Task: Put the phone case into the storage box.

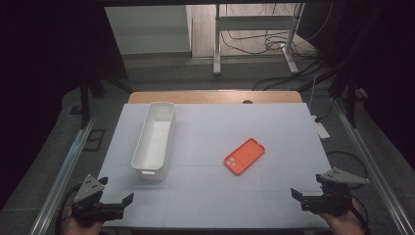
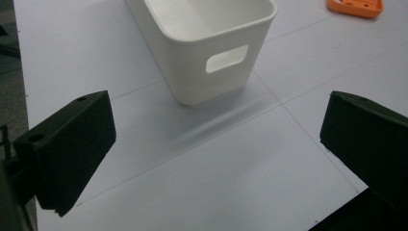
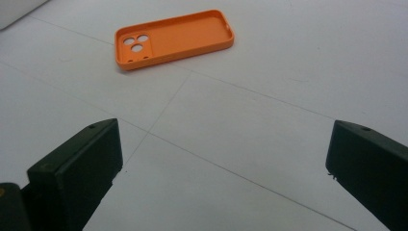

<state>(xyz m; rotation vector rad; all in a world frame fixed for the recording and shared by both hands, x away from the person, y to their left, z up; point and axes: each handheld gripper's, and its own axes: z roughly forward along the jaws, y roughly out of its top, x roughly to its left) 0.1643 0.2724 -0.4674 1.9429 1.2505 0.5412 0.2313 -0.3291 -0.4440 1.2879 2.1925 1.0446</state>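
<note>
At the near left corner of the table [image 1: 205, 200] we hold the left gripper [image 1: 115, 203], jaws spread wide with nothing between them. At the near right corner sits our right gripper [image 1: 302, 196], likewise spread and empty. Both hover low over the white surface, well apart from everything on it.

Farther in, right of centre, lies the orange phone case [image 1: 244, 156], flat, hollow side up, its camera cut-outs toward the near end. In the right gripper view the case [image 3: 173, 38] is straight ahead of the jaws, so we judge the reach for it to be the step in hand. To do it well, we would come in low along the case's long axis, tilt the jaws so one pad slips inside the thin rim and the other outside, and close gently, since the shell looks flexible and light enough to skid.

Toward the left edge and running to the far side stands the white bin [image 1: 154, 139], empty, with a handle slot in its near end wall [image 2: 226, 58].

We can read no brand, label or writing anywhere.
</note>
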